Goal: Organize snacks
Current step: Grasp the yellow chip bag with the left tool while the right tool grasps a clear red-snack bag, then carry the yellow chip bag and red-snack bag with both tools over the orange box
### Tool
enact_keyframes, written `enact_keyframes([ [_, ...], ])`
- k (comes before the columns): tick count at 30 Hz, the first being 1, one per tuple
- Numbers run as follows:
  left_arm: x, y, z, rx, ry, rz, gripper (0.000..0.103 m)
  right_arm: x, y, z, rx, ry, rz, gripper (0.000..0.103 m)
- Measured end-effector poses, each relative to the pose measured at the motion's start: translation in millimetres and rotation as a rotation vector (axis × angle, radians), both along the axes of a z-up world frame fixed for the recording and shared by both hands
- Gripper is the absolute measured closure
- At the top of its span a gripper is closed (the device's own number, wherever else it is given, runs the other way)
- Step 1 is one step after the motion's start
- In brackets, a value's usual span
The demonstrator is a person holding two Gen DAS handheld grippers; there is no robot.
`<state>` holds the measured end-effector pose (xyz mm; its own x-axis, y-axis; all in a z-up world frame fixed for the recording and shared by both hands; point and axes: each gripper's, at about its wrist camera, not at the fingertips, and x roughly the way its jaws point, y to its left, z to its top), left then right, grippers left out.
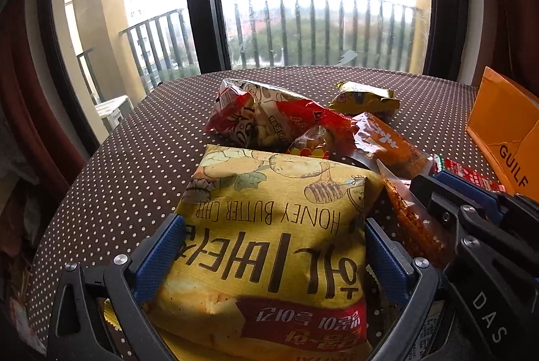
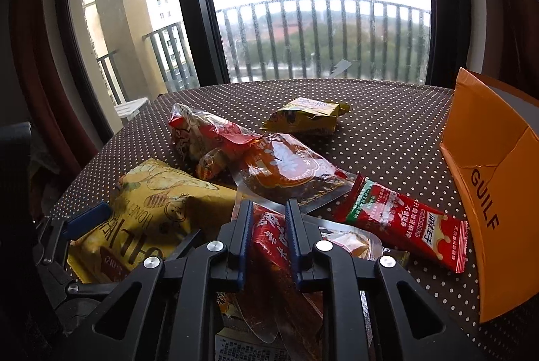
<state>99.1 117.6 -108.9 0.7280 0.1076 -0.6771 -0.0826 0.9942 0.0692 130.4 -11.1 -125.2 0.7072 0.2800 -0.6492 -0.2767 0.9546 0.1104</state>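
My left gripper is shut on a yellow Honey Butter Chip bag, its blue pads pressed into both sides of the bag. That same bag lies at the left in the right wrist view. My right gripper is shut on a red snack packet, which runs back under the jaws. In the left wrist view the right gripper shows at the right edge, with that reddish-brown packet in it. Both grippers hang low over the snack pile.
On the brown dotted tablecloth lie a red-and-white bag, an orange-brown clear packet, a long red stick packet and a small yellow-green packet. An open orange box stands at the right. A window with railings is behind.
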Motion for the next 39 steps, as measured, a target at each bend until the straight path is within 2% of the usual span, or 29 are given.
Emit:
enact_keyframes([
  [4,-2,3,0,-0.029,-0.013,0.002,0.014,0,-4,-1,0.017,0.013,-0.006,0.081],
  [7,-3,5,0,-0.039,-0.019,0.010,0.018,0,-6,0,0.036,0.024,-0.002,0.075],
  [8,-5,5,0,-0.040,-0.020,0.015,0.020,0,-6,0,0.033,0.028,-0.009,0.069],
  [10,-8,3,-1,-0.039,-0.026,0.017,0.022,-2,-9,0,0.028,0.035,-0.031,0.050],
  [11,-10,0,-3,-0.019,-0.031,0.017,0.023,-2,-12,0,0.040,0.040,-0.039,0.034],
  [12,-13,-3,-4,0.010,-0.035,0.019,0.024,-4,-15,-1,0.061,0.044,-0.038,0.027],
  [14,-19,-8,-5,0.045,-0.038,0.028,0.026,-6,-16,-3,0.065,0.064,-0.030,0.026],
  [19,-26,-9,-4,0.033,-0.035,0.051,0.029,-14,-14,-5,0.043,0.050,-0.009,0.026],
  [22,-29,-9,-3,0.028,-0.025,0.056,0.030,-16,-15,-6,0.045,0.050,-0.007,0.026],
  [23,-30,-11,-3,0.036,-0.019,0.055,0.032,-17,-14,-6,0.038,0.054,-0.009,0.029],
  [24,-29,-13,-3,0.046,-0.015,0.054,0.033,-19,-12,-5,0.027,0.053,0.009,0.043],
  [26,-27,-18,-2,0.055,-0.009,0.057,0.034,-24,-5,-1,-0.006,0.039,0.034,0.064],
  [27,-28,-18,-2,0.055,-0.011,0.059,0.034,-26,-4,0,-0.015,0.031,0.038,0.070],
  [31,-32,-16,4,0.017,-0.018,0.081,0.040,-25,-15,3,0.047,0.044,0.030,0.077],
  [33,-34,-21,8,0.024,-0.022,0.074,0.042,-27,-17,7,0.042,0.019,0.018,0.080],
  [39,-39,-26,18,-0.013,-0.017,0.068,0.047,-31,-22,20,0.045,-0.003,0.021,0.081],
])
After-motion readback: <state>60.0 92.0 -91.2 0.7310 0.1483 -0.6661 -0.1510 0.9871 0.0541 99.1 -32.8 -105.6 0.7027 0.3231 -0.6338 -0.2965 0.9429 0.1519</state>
